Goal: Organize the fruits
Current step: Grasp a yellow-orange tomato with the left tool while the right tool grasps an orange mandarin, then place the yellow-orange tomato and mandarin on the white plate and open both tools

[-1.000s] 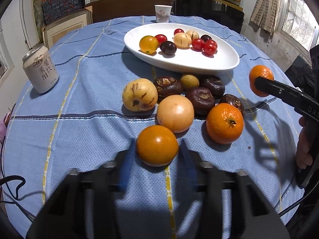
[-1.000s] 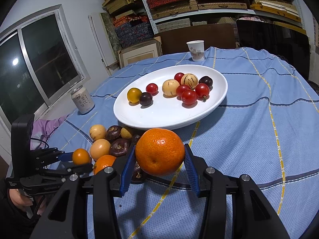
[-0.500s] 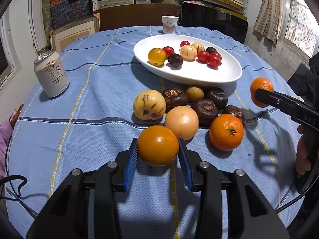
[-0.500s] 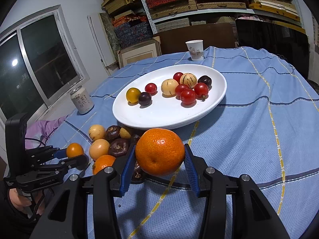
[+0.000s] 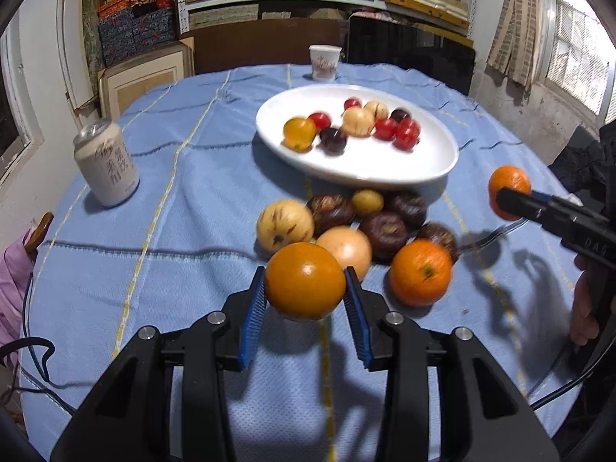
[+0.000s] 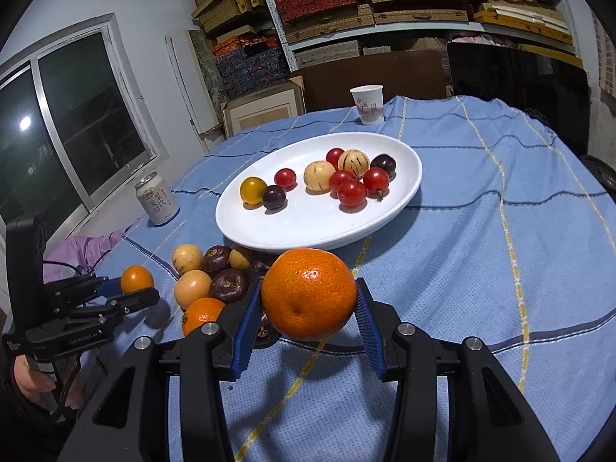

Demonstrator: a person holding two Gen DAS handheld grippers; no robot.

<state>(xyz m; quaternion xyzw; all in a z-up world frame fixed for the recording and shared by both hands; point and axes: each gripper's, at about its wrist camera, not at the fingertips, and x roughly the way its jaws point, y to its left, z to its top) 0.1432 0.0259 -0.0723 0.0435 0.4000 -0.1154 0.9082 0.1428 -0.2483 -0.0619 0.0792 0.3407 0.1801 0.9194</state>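
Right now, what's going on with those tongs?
Left tongs shut on smooth orange fruit. Right tongs shut on mandarin. White plate ahead, path clear.

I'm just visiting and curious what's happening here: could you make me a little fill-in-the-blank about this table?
1. Each gripper is shut on an ____ fruit.
2. The small fruits lie on a ____ plate.
3. The drink can stands ____.
4. The tablecloth is mainly ____.

Missing words: orange; white; upright; blue

Black left gripper body: white "GenRobot.AI". Black right gripper handle: "DAS", prob. cut off. Pale aluminium drink can: dark Chinese chars, too blurred to read. White paper cup: red Chinese chars, illegible.
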